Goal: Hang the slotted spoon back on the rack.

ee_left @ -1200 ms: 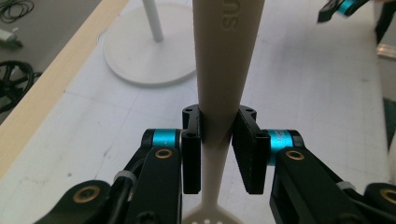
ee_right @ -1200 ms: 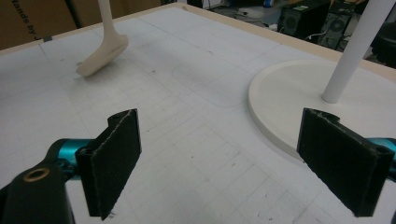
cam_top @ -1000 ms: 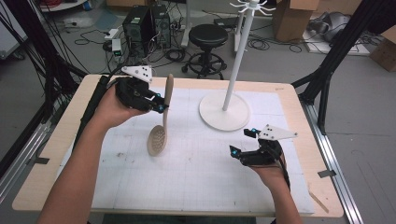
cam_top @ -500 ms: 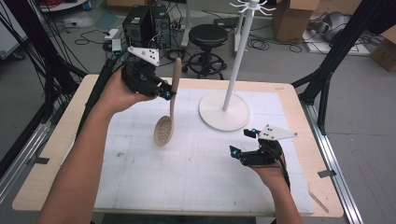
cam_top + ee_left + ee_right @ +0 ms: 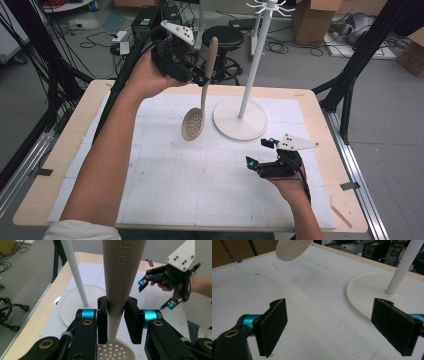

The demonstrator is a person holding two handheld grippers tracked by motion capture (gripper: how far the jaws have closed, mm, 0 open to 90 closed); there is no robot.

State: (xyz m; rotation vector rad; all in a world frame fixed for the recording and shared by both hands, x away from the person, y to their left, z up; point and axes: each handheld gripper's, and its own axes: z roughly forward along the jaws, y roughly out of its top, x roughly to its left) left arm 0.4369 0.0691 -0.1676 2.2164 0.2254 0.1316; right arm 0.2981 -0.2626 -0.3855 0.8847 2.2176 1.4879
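A beige perforated spoon [image 5: 193, 124] hangs head down above the white mat, its handle pointing up. My left gripper [image 5: 201, 80] is shut on the handle [image 5: 120, 277], with the head [image 5: 116, 351] below the jaws. It is held high, just left of a white stand's pole [image 5: 254, 60] and round base [image 5: 240, 120]. My right gripper [image 5: 259, 151] rests low near the mat's right side, open and empty [image 5: 335, 325]. From there the spoon head [image 5: 293, 248] floats far ahead, and the stand base [image 5: 367, 290] lies close on the right.
The stand carries hooks at its top [image 5: 270, 7]. A white gridded mat [image 5: 200, 185] covers the wooden table [image 5: 70, 145]. Behind the table are a black stool [image 5: 227, 37], cables and boxes. Black frame legs [image 5: 350, 85] flank the table.
My left gripper has lifted the spoon higher and carried it right, closer to the stand's pole. The right gripper has stayed where it was.
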